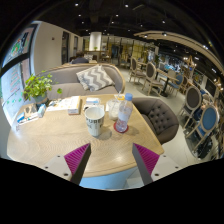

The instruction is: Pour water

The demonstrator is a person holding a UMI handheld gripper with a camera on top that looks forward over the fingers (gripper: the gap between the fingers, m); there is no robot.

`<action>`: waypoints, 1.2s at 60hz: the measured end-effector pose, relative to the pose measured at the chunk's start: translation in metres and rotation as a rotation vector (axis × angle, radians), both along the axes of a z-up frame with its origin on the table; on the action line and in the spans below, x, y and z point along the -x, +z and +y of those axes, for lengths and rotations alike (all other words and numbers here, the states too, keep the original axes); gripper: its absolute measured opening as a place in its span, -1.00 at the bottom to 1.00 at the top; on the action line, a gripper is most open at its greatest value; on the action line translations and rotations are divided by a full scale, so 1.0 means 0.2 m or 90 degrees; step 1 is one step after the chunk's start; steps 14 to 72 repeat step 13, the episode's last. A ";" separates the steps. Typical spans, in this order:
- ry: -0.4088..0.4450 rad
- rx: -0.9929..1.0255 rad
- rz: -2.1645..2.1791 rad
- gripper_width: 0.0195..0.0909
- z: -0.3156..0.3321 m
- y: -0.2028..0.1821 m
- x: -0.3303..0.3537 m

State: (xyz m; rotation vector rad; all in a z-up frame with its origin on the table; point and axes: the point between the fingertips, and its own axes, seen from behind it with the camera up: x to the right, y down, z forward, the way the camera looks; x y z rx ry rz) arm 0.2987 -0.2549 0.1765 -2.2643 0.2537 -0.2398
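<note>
A clear plastic water bottle [123, 113] with a red label and blue cap stands upright on the round wooden table [60, 138]. Just left of it stands a white cup [94, 120] with a dark band. My gripper [112, 158] hangs over the table's near edge, well short of both. Its two fingers with magenta pads [77, 156] are spread wide apart, and only bare tabletop lies between them.
A leafy potted plant [38, 87] and papers [68, 103] sit on the table's far left side. A grey armchair [160, 118] stands to the right, a sofa with a patterned cushion [95, 77] behind. More chairs and tables fill the room beyond.
</note>
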 end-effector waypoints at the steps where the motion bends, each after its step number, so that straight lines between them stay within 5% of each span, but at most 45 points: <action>1: 0.002 -0.001 0.002 0.86 0.00 0.00 0.01; 72: 0.014 0.009 -0.012 0.86 0.01 0.01 0.00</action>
